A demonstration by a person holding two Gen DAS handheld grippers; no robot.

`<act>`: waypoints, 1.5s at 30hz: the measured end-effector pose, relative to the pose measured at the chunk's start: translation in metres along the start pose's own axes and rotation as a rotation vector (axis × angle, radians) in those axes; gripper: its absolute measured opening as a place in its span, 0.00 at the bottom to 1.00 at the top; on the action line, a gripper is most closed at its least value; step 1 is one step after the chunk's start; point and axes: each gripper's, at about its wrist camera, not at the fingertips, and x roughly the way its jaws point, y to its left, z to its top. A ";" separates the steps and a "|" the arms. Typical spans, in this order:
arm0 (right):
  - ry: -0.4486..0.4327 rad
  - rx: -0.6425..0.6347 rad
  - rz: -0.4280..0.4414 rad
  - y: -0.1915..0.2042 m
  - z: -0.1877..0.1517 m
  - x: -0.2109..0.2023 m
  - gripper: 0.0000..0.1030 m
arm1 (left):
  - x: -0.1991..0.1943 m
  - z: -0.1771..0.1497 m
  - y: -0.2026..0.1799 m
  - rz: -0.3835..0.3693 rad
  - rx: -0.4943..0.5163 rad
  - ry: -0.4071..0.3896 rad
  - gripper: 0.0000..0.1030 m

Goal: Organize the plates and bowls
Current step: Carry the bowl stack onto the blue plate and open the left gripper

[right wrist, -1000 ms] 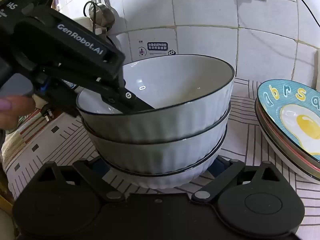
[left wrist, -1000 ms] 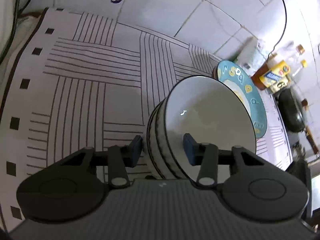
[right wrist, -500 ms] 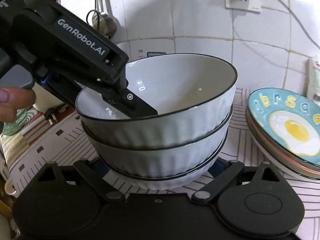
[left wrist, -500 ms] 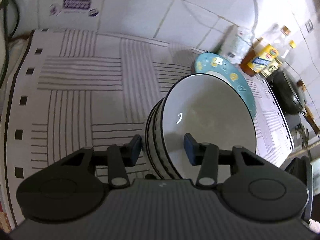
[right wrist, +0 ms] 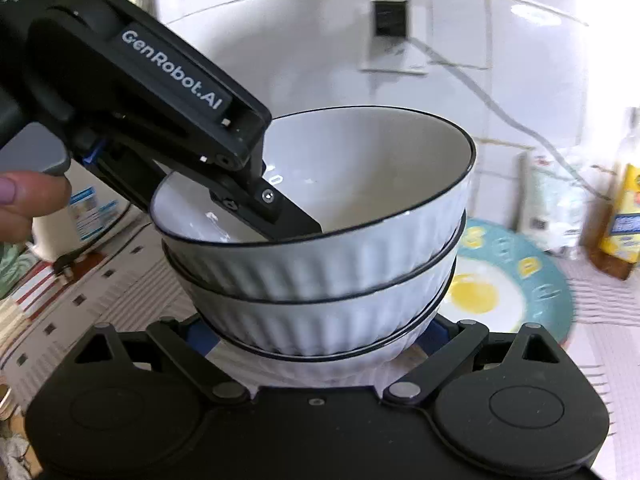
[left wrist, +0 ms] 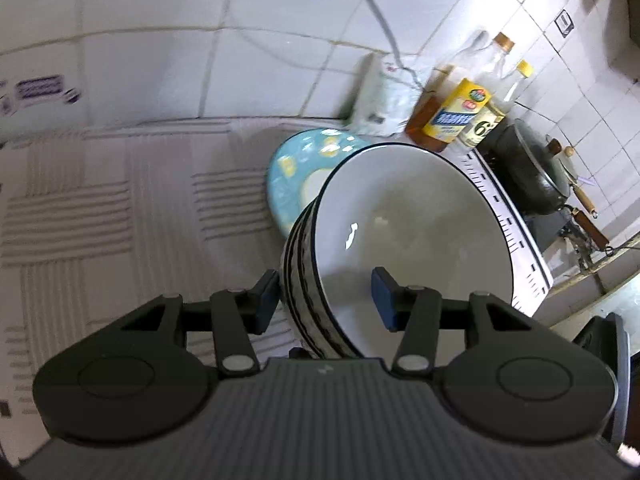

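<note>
Since a second ago the stack of bowls has come up off the striped mat, and the egg-print plate now shows behind and below it.

Left wrist view: open mat to the left, tiled wall behind. Bottles and a dark wok crowd the right edge of the table. Left tool angles downward and straddles the near walls of the stack, one pad outside, one inside the top bowl. Its jaws are opening, and a gap shows at the inner pad.

Right wrist view: right tool sits low under the stack, fingers spread wide, pinching the bottom bowl's base. Stack tilts slightly. A fingertip shows at left on the other tool's handle. Plate lies right of the stack on the table.
</note>
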 end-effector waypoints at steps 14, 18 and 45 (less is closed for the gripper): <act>0.017 0.067 -0.061 -0.077 0.010 0.017 0.95 | 0.065 0.053 -0.040 -0.007 0.114 0.073 0.47; 0.021 0.075 -0.067 -0.089 0.005 0.031 0.95 | 0.083 0.058 -0.037 0.004 0.112 0.076 0.47; 0.092 0.095 -0.041 -0.113 0.006 0.076 0.95 | 0.118 0.075 -0.031 0.094 0.096 0.090 0.47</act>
